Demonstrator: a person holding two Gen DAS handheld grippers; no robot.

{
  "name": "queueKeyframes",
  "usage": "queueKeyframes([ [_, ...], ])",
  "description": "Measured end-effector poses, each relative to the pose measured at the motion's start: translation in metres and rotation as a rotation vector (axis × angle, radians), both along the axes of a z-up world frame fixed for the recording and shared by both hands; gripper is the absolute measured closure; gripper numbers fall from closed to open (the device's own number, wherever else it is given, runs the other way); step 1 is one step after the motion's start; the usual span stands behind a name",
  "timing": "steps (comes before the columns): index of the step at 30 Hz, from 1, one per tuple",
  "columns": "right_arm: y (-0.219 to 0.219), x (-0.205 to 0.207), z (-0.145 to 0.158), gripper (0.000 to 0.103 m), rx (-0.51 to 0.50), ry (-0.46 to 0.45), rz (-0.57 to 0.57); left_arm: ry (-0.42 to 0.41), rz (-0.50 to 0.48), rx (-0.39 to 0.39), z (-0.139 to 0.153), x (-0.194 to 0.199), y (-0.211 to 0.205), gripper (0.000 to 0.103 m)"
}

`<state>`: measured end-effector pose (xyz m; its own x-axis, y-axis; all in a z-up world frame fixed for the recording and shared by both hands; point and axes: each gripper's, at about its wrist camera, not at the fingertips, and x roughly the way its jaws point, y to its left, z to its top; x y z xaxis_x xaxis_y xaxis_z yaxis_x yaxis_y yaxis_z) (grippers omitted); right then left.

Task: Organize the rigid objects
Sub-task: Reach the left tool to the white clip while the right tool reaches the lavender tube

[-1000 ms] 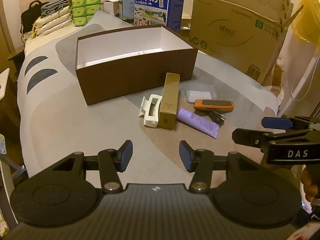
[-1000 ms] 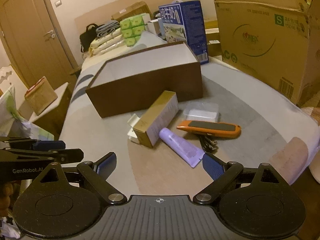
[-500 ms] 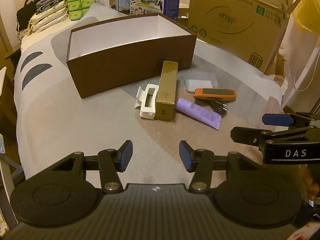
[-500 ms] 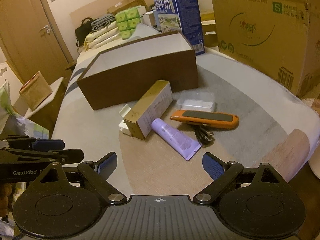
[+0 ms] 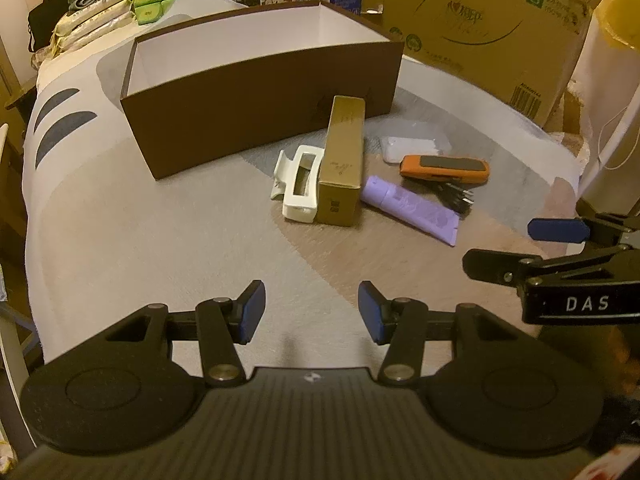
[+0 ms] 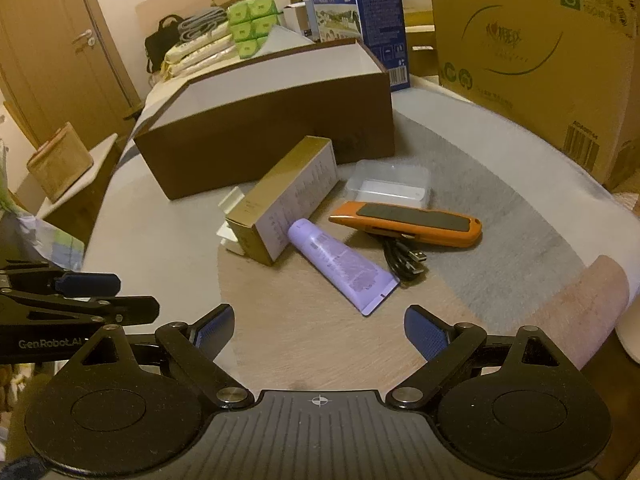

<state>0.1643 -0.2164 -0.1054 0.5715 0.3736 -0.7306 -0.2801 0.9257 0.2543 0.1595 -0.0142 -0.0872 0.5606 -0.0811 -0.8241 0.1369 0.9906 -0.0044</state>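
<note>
Above the near edge of the tabletop (image 5: 120,240), both hand-held grippers tilt steeply down, side by side. Left gripper (image 5: 311,310) is partly open and empty; right gripper (image 6: 319,330) gapes wide, empty. Ahead, a gold box (image 5: 342,160), tube (image 6: 340,266) and knife (image 6: 408,222) lie before the brown box (image 5: 260,112).

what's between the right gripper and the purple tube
Nothing visible. The open right gripper faces the purple tube across bare tabletop. The gold box touches the tube's cap end, and a black cable lies beside its far edge.
</note>
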Motion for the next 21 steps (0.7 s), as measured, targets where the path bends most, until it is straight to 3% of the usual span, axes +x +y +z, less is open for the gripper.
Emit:
queueKeyframes([
  [6, 0.006, 0.011, -0.014, 0.015, -0.030, -0.017, 0.023, 0.012, 0.014, 0.009, -0.018, 0.012, 0.008, 0.056],
  [11, 0.014, 0.026, -0.026, 0.029, -0.059, -0.029, 0.055, 0.000, 0.003, 0.010, -0.029, 0.026, 0.010, 0.056],
  [21, 0.025, 0.060, -0.046, 0.038, -0.121, -0.068, 0.101, -0.065, -0.036, 0.031, -0.052, 0.061, 0.006, 0.056],
])
